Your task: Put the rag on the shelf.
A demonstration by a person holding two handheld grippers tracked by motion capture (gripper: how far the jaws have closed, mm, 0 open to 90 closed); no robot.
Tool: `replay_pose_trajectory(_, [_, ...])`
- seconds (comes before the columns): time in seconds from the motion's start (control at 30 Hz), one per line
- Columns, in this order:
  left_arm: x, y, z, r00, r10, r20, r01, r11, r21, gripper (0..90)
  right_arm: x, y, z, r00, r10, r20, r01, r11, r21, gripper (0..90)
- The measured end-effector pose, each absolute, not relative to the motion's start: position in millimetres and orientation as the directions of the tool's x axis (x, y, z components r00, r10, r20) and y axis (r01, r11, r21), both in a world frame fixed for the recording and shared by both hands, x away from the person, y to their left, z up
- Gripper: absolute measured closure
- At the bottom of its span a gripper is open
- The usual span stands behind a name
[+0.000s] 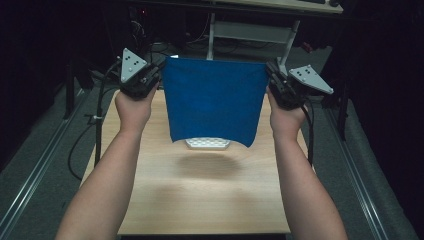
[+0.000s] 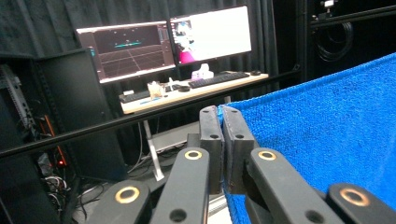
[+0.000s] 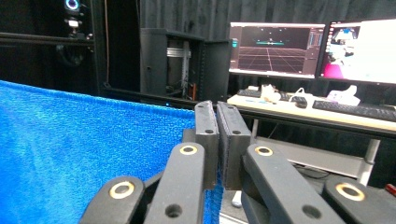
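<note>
A blue towel (image 1: 212, 100) hangs spread out above the wooden table (image 1: 210, 195), stretched between both hands. My left gripper (image 1: 159, 70) is shut on its top left corner and my right gripper (image 1: 269, 72) is shut on its top right corner. In the left gripper view the blue towel (image 2: 322, 135) runs off to the right from the closed left gripper (image 2: 222, 112). The right gripper view has the blue towel (image 3: 79, 154) stretching left from the closed right gripper (image 3: 217, 108). The towel's lower edge hangs just over a white perforated object (image 1: 207, 144).
The white perforated object lies on the table's middle, mostly hidden behind the towel. Beyond the table stands a desk (image 2: 187, 95) with monitors (image 3: 275, 49) and keyboards. Metal rails (image 1: 35, 175) run along the floor on both sides.
</note>
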State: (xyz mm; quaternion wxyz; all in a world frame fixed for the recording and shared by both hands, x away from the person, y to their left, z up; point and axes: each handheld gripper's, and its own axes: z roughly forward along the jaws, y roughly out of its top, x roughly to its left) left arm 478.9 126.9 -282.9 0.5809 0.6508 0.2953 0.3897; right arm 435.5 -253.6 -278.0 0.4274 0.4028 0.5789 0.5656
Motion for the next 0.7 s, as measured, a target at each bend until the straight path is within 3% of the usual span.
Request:
replay_pose_trajectory(0.57, [524, 122, -291, 0.467, 0.852, 0.237, -0.031, -0.252, 0.967, 88.5, 486, -249, -282, -0.288, 0.954, -0.078, 0.043, 0.094, 0.995, 88.4])
replay_pose_trajectory(0.7, [540, 122, -305, 0.469, 0.851, 0.236, 0.028, -0.282, 0.959, 88.5, 498, -247, -291, -0.295, 0.953, -0.067, 0.070, 0.092, 0.993, 88.4])
